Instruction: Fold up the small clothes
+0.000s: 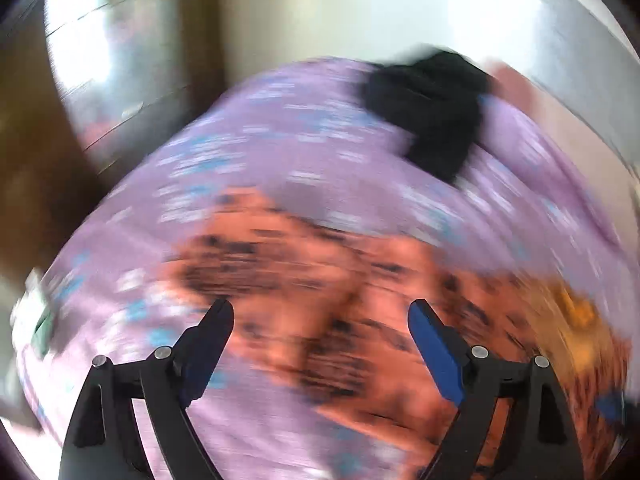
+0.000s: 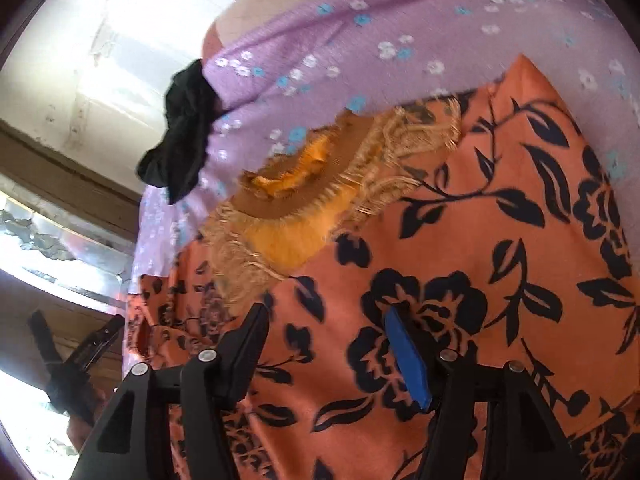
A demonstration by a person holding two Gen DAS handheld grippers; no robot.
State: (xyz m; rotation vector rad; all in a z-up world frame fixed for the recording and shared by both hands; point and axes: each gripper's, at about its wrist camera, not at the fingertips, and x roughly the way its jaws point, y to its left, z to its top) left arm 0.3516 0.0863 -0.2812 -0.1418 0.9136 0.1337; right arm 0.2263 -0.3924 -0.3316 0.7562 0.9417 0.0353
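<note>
An orange garment with a black flower print (image 2: 460, 220) lies spread on a lilac flowered sheet (image 2: 320, 28). A fringed yellow-brown cloth (image 2: 304, 192) lies on its far left part. My right gripper (image 2: 326, 312) is open and empty, low over the orange garment. In the blurred left wrist view the orange garment (image 1: 340, 300) lies below my left gripper (image 1: 322, 308), which is open and empty. The left gripper also shows in the right wrist view (image 2: 76, 328), off the sheet's left edge.
A black bunched cloth (image 2: 184, 128) lies at the sheet's far left edge; it also shows in the left wrist view (image 1: 432, 108). A white wall and a brown wooden frame (image 2: 60, 168) lie beyond the sheet's left edge.
</note>
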